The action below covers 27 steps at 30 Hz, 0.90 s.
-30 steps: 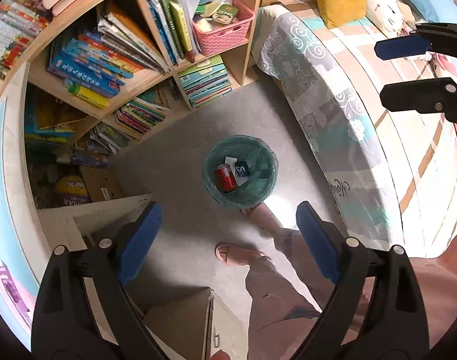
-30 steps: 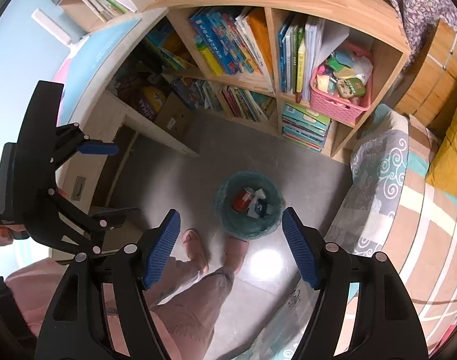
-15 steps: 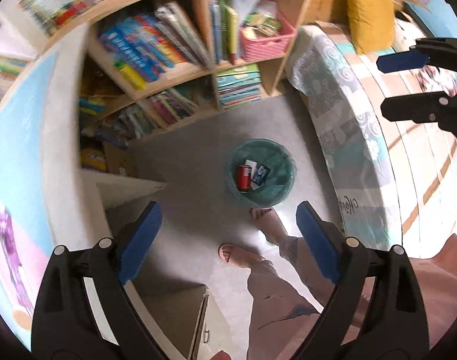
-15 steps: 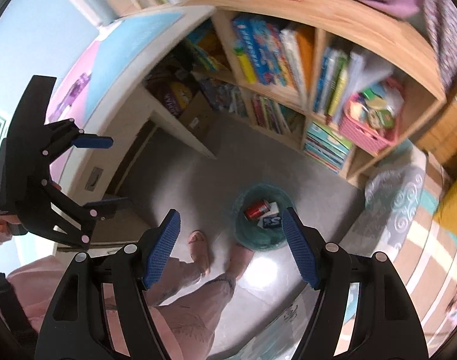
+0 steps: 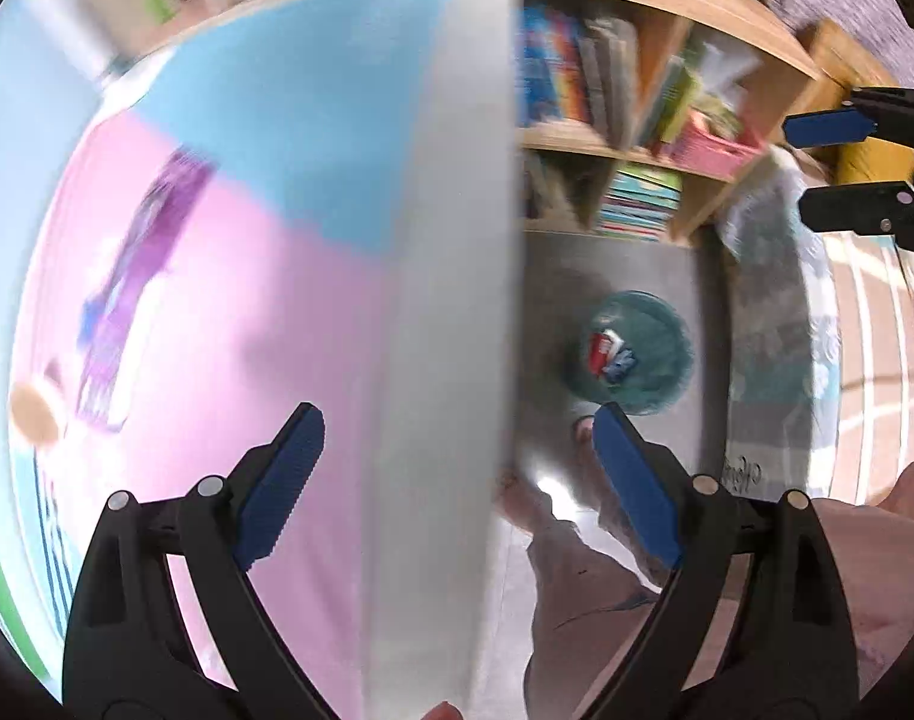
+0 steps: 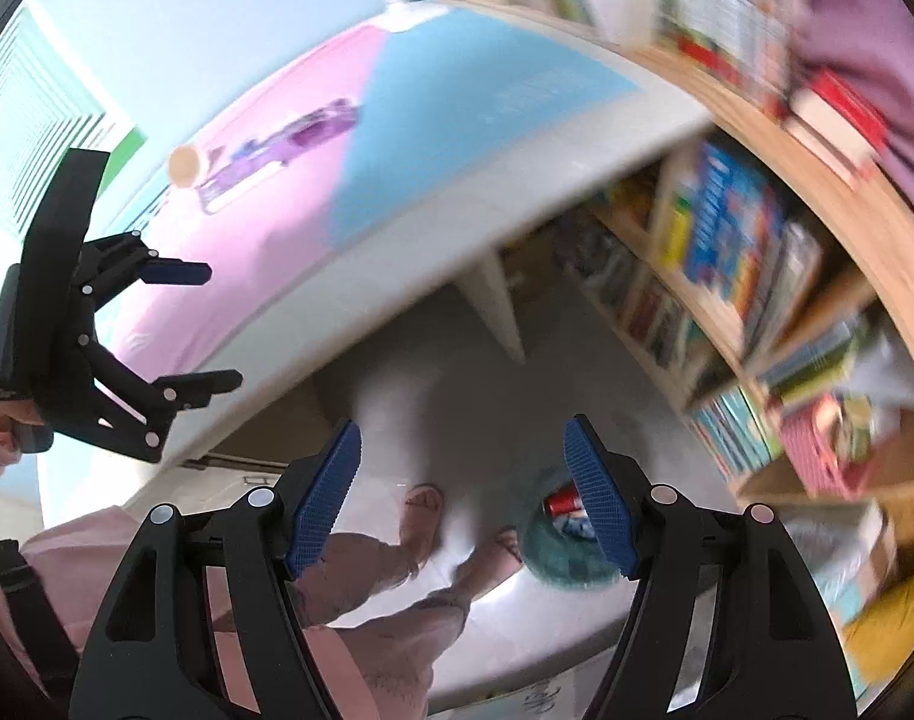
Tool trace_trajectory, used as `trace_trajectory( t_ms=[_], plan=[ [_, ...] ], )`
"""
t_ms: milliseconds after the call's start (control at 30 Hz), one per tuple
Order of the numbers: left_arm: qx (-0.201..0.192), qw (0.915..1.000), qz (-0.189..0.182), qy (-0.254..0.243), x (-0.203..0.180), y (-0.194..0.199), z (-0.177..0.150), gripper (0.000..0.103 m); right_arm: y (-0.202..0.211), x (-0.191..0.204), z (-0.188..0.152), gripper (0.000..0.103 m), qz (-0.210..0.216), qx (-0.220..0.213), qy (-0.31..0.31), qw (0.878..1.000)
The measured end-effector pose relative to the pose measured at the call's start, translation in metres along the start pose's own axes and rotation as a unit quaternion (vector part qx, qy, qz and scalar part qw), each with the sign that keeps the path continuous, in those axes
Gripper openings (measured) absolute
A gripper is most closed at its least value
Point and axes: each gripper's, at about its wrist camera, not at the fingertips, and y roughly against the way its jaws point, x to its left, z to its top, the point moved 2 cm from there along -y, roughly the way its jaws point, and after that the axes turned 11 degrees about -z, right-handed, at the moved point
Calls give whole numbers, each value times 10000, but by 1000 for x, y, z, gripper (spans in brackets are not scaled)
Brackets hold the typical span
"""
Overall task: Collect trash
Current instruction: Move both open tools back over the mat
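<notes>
A teal trash bin (image 5: pixel 634 354) stands on the grey floor by the person's feet, holding a red can (image 5: pixel 600 350) and small packets. In the right wrist view the bin (image 6: pixel 562 546) sits partly behind the right finger, the can (image 6: pixel 562 503) showing. My left gripper (image 5: pixel 457 480) is open and empty above the edge of a white desk with a pink and blue mat (image 5: pixel 229 300). A purple item (image 5: pixel 133 276) and a small tan round thing (image 5: pixel 34 417) lie on the mat. My right gripper (image 6: pixel 463 504) is open and empty over the floor.
A wooden bookshelf (image 6: pixel 727 276) full of books and a pink basket (image 6: pixel 829 444) lines the wall. A bed with a patterned cover (image 5: pixel 781 312) lies to the right of the bin. The person's sandalled feet (image 6: pixel 421 510) stand beside the bin.
Both grippers have swung away from the bin toward the desk and rolled; the desk top with its mat now fills much of both views. The jaws stay open and empty.
</notes>
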Motion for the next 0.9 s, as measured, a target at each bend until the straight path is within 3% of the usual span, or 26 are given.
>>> trace_trajectory(
  t_ms=[333,633,900],
  plan=[
    [-250,9923,510,1101,98,34,-66,89,-23,109,71,71,334,-82,1202,9922],
    [-358,9812,797,1720,163,56,-113,89,-38,184,111,71,520,-114,1935,9797],
    [-441,9707,968,2155,208,70,-128,89,-51,228,150,71,702,-82,2405,9681]
  ],
)
